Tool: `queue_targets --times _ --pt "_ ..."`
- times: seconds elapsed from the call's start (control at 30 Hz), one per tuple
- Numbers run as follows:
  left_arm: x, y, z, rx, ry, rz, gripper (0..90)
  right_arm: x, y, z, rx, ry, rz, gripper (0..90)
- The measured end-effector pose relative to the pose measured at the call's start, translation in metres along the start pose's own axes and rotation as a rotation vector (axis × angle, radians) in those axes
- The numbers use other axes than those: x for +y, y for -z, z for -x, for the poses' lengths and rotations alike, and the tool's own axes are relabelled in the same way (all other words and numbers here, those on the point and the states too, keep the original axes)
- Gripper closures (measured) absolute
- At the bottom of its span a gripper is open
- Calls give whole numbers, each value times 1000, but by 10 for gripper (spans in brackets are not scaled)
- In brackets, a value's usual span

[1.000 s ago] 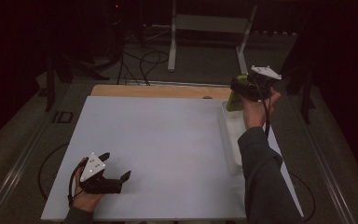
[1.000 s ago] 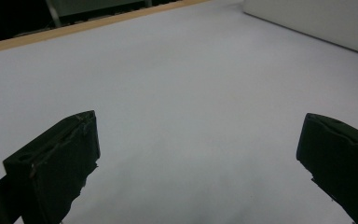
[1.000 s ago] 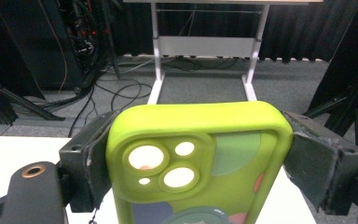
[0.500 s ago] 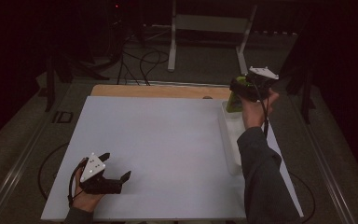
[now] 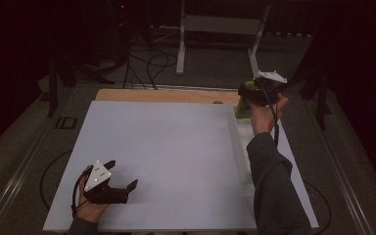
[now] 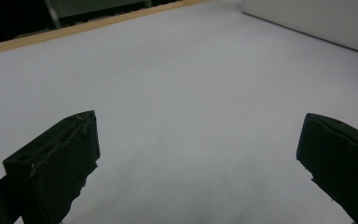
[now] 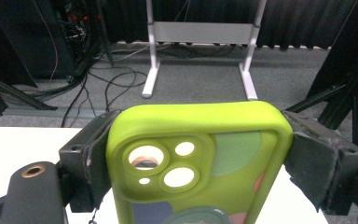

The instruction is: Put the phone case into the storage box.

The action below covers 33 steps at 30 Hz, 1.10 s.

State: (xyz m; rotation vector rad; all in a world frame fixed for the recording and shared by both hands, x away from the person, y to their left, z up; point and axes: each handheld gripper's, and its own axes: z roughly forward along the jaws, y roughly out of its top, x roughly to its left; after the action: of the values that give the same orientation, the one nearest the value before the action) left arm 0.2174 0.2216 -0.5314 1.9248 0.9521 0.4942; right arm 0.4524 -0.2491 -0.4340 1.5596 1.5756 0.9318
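right gripper [image 5: 248,94] is clamped on the lime green phone case [image 7: 198,163], both pads pressed against its long edges, camera cutouts facing my lens. holding it up over the far right corner of the white table [image 5: 176,147], just above the white tray [image 5: 242,142] along the right edge. left gripper [image 5: 122,183] rests low at the near left of the table, jaws wide apart, nothing between them.

Left gripper [image 5: 127,188] rests low, jaws spread wide — right gripper [image 5: 247,93] raised, jaws clamped.
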Motion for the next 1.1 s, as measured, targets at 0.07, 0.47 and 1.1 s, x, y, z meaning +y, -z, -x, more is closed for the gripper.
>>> queue_targets --times 0.07,0.47,1.1 --pt "0 0 0 0 -1 -1 0 0 -1 0 -2 1 0 167" --pt "0 0 1 0 -7 -3 0 -5 -5 2 -12 -1 -15 166" --pt "0 -1 2 -3 -12 -5 0 -13 -10 4 -28 -10 -42 166"
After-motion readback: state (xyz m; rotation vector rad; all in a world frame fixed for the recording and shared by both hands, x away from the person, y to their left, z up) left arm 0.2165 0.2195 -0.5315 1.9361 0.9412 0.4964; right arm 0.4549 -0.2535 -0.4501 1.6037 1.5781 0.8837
